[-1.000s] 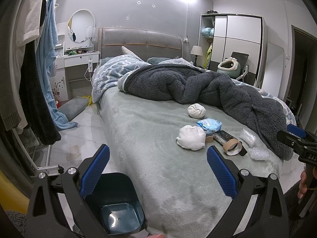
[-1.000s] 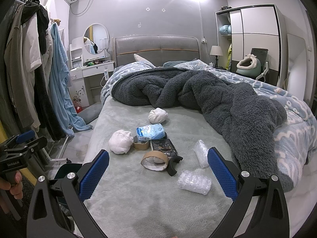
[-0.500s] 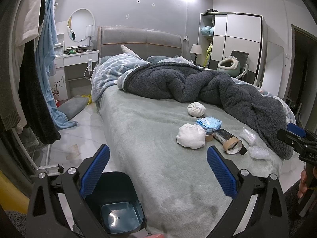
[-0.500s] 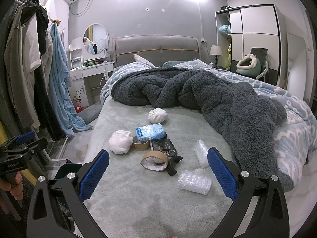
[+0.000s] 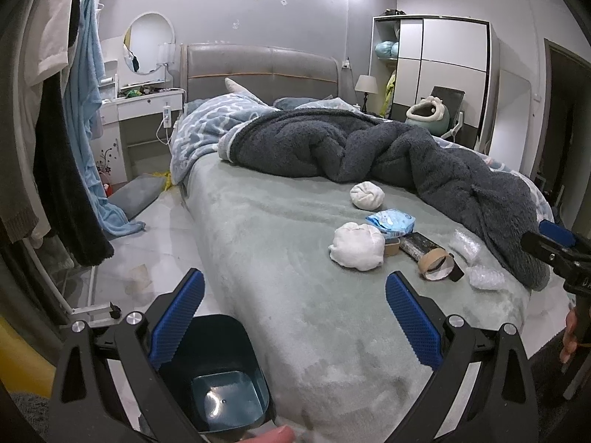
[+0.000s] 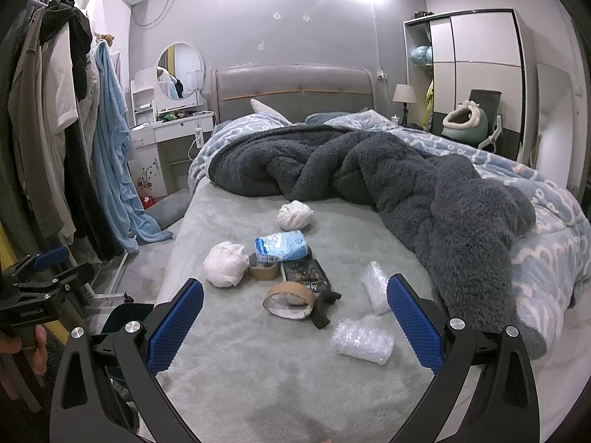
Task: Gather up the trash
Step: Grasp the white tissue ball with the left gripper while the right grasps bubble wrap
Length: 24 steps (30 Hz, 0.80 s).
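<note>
Both grippers, left gripper (image 5: 294, 315) and right gripper (image 6: 295, 317), were spread wide, holding nothing; trash cluster (image 6: 284, 265) lay mid-bed (image 6: 258, 361), bin (image 5: 221, 376) at bed's foot corner.

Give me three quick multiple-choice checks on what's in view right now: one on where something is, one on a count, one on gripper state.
1. Where is the trash bin?
A. On the bed
B. On the floor beside the near corner of the bed
C. Under the vanity desk

2. How many white crumpled balls lie on the bed?
A. One
B. Two
C. Four

3. What state is the right gripper in?
A. Open, holding nothing
B. Shut on the tape roll
C. Shut on the bubble wrap

Answers:
1 B, the left wrist view shows the dark bin standing on the floor against the mattress corner.
2 B, one ball lies near the blue packet and another ball lies nearer the dark blanket.
3 A, its blue pads stand wide apart with only bedsheet between them.
</note>
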Each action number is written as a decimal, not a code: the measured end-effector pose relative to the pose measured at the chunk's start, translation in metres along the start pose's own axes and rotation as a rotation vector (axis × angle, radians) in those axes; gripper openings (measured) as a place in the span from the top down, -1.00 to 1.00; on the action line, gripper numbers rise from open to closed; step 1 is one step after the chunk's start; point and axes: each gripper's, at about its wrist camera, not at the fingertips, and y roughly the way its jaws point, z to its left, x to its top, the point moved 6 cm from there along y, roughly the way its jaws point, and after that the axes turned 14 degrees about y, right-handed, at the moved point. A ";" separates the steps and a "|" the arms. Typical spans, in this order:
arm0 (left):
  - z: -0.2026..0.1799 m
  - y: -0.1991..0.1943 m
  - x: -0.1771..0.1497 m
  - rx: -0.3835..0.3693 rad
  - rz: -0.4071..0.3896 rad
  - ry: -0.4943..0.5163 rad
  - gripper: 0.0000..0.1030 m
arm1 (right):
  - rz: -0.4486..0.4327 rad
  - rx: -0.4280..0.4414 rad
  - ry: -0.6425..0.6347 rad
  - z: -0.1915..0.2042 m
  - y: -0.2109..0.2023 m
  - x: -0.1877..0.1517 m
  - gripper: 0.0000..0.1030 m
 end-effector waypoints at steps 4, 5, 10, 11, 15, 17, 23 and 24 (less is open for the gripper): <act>0.001 0.000 0.001 0.006 0.002 0.011 -0.94 | 0.016 -0.006 0.014 -0.006 0.006 -0.004 -0.94; 0.001 -0.001 0.001 -0.003 -0.002 0.004 -0.94 | 0.019 -0.003 0.018 -0.008 0.007 -0.004 -0.94; -0.004 0.002 0.007 -0.028 0.015 0.040 -0.94 | 0.071 -0.012 0.005 -0.020 0.018 -0.005 -0.94; -0.007 0.004 0.008 -0.037 0.019 0.063 -0.94 | 0.087 -0.008 0.004 -0.023 0.020 -0.006 -0.94; -0.012 0.011 0.013 -0.078 0.036 0.108 -0.94 | 0.130 -0.031 -0.001 -0.037 0.029 -0.008 -0.94; -0.015 0.017 0.015 -0.098 0.057 0.127 -0.94 | 0.151 -0.040 0.025 -0.047 0.032 -0.011 -0.94; -0.026 0.034 0.021 -0.168 0.074 0.138 -0.93 | 0.187 -0.082 0.047 -0.065 0.042 -0.016 -0.94; -0.028 0.037 0.022 -0.181 0.066 0.150 -0.93 | 0.194 -0.090 0.052 -0.068 0.045 -0.017 -0.94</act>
